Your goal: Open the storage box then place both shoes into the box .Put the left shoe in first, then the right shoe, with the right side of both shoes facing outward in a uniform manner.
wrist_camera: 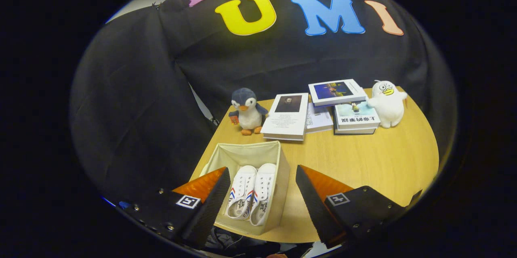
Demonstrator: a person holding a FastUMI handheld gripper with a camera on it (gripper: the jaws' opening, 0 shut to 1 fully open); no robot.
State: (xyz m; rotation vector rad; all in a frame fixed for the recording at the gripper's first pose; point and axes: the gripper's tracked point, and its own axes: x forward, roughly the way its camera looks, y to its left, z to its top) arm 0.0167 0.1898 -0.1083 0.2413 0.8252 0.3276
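Hand-held gripper (pixel 258 199) hangs wide open and empty above the storage box (pixel 278 169), both shoes (pixel 250 193) already tucked in side by side, so looks done.

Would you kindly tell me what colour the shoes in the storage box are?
White, with red and blue stripes on the side, in the gripper view: shoes in the storage box, between the open fingers.

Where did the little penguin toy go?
In the gripper view, the penguin plush stands on the wooden table, beyond the open gripper and storage box, just left of the books.
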